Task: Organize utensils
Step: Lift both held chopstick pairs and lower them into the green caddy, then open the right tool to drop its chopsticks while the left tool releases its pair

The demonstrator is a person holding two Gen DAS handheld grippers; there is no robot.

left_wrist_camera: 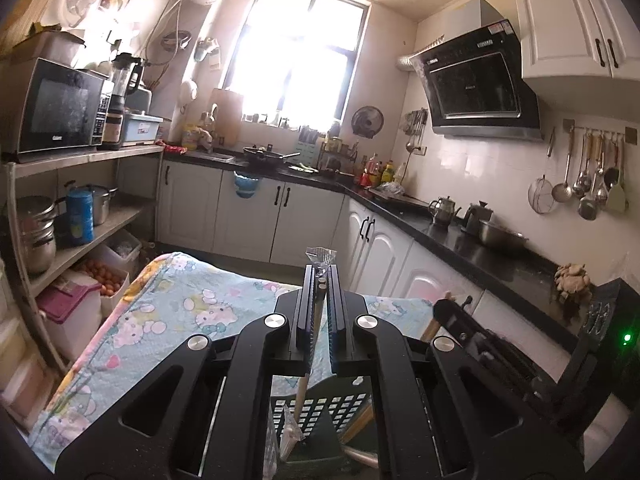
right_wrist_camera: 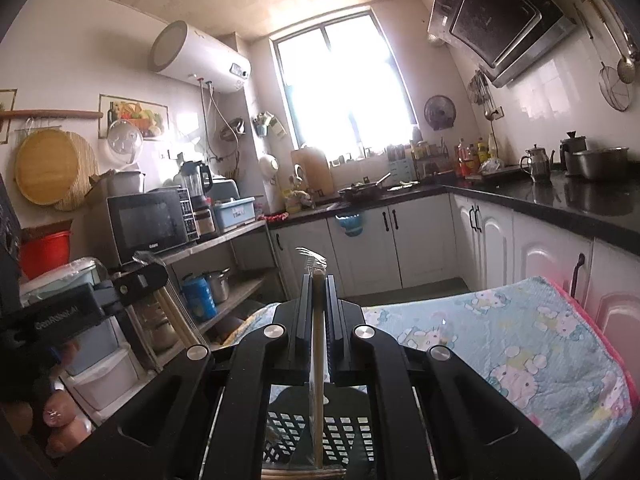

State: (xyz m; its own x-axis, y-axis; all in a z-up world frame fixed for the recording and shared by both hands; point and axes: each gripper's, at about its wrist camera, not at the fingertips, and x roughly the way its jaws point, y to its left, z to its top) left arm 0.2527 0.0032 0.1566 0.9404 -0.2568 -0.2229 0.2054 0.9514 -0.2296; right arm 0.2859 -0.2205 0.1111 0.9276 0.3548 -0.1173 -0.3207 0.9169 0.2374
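Note:
My left gripper (left_wrist_camera: pixel 320 276) is shut on a pair of wooden chopsticks in a clear plastic sleeve (left_wrist_camera: pixel 314 320), held upright over a dark perforated basket (left_wrist_camera: pixel 320 408). My right gripper (right_wrist_camera: pixel 319 276) is shut on another sleeved pair of chopsticks (right_wrist_camera: pixel 318 340), also upright above the same basket (right_wrist_camera: pixel 288 428). The left gripper also shows in the right wrist view (right_wrist_camera: pixel 138 278) at the left, with its chopsticks (right_wrist_camera: pixel 176 312) hanging down. The right gripper body shows in the left wrist view (left_wrist_camera: pixel 460 312) at the right.
The basket sits at the near edge of a table covered with a Hello Kitty cloth (left_wrist_camera: pixel 180 308) (right_wrist_camera: pixel 520 340). A shelf with a microwave (left_wrist_camera: pixel 56 108) and pots stands left. Black counters (left_wrist_camera: pixel 460 240) and white cabinets run along the back and right.

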